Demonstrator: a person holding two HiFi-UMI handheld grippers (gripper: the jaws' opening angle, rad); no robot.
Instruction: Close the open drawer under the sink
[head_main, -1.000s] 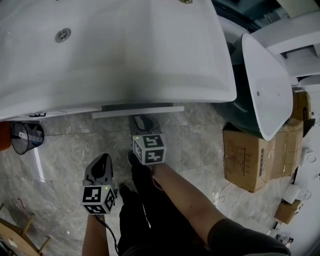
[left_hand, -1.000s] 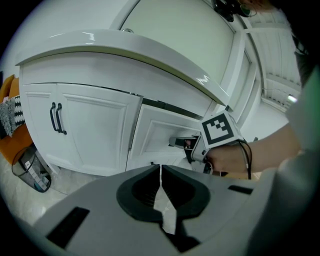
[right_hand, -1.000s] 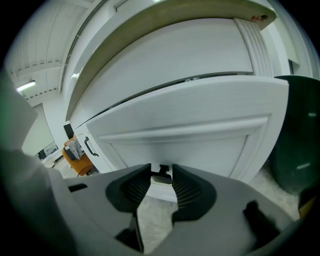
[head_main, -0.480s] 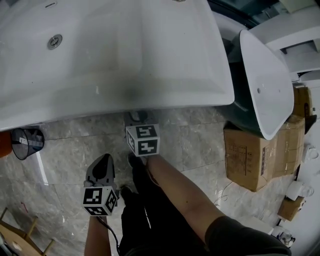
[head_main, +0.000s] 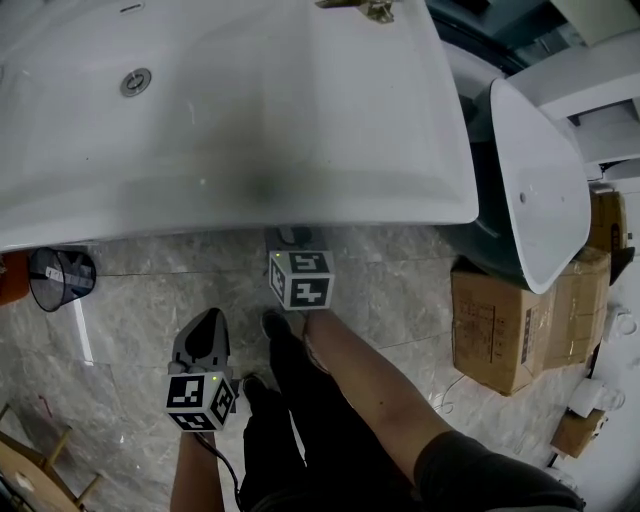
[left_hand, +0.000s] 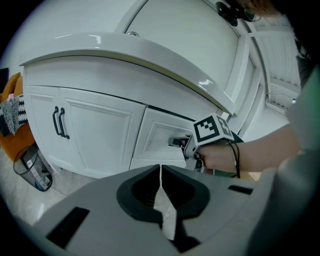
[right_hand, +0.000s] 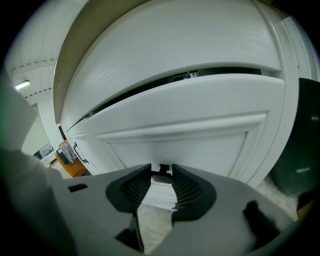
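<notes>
- The right gripper (right_hand: 161, 175) is tucked under the sink's (head_main: 250, 110) front rim. Its jaws stand partway apart astride the drawer handle (left_hand: 174, 141), which seems to fill the gap, so I judge it gripped.
- The left gripper (left_hand: 160, 172) has its jaws together on nothing and hangs out from the sink over the floor, taking no part.
- The drawer front (right_hand: 190, 145) sits directly below the sink. It does not jut past the rim from above, and it looks about level with the cupboard door (left_hand: 95, 135) beside it. Only a dark slit shows above it.
- Step, as I judge it: the closing push is at or near its end.
- Next move: a short, straight press toward the cabinet to seat the drawer, then spread the jaws and back straight off the handle without dragging it out again.
</notes>
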